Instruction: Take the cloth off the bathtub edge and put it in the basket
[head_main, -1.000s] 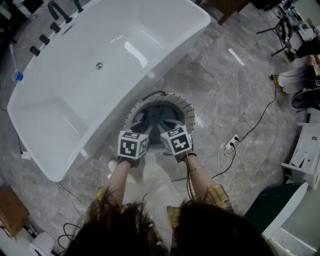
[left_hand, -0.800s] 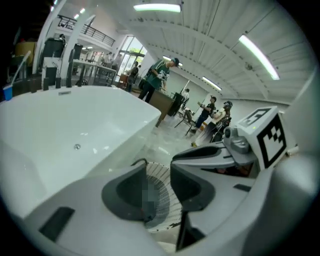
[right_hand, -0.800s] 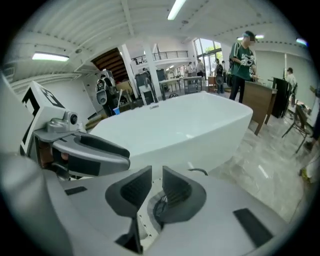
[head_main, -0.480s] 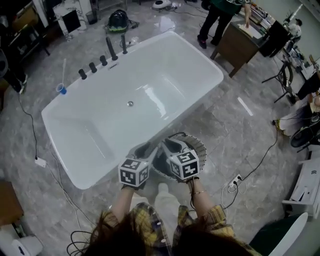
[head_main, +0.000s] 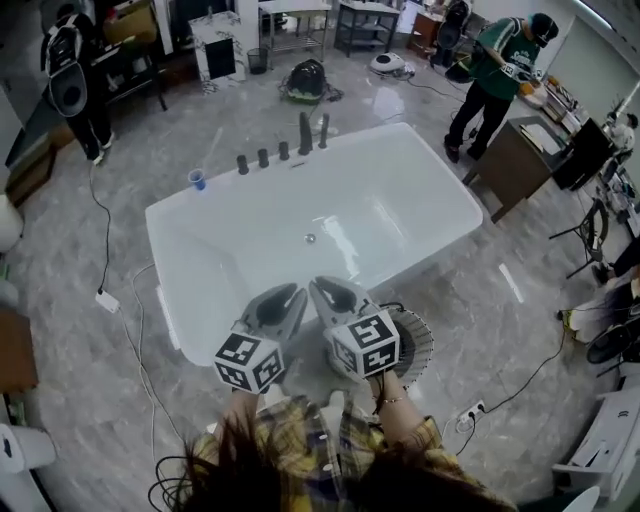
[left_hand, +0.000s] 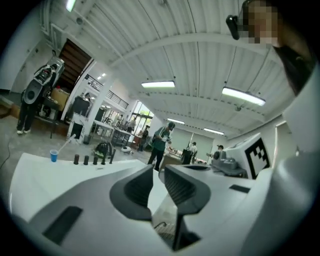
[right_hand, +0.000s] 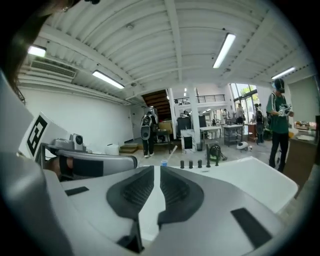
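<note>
The white bathtub (head_main: 166, 228) stands ahead of me, and I see no cloth on the parts of its edge that show. The round basket (head_main: 416, 346) sits on the floor by the tub's near side, mostly hidden under my grippers; its inside is hidden. My left gripper (head_main: 291, 294) and right gripper (head_main: 323, 288) are held side by side above the basket, pointing at the tub. The left gripper (left_hand: 157, 174) is closing, with a narrow gap and nothing in it. The right gripper (right_hand: 157, 175) is also closing, down to a thin empty slit.
Black taps (head_main: 283, 148) and a blue cup (head_main: 197, 179) stand on the tub's far rim. A person in green (head_main: 499, 72) stands by a desk (head_main: 522, 158) at back right, another person (head_main: 73, 80) at back left. Cables and power strips (head_main: 106, 300) lie on the floor.
Both grippers have risen out of the basket, where a dark cloth lay, and now point at the tub. The view has swung up to take in more of the room.
</note>
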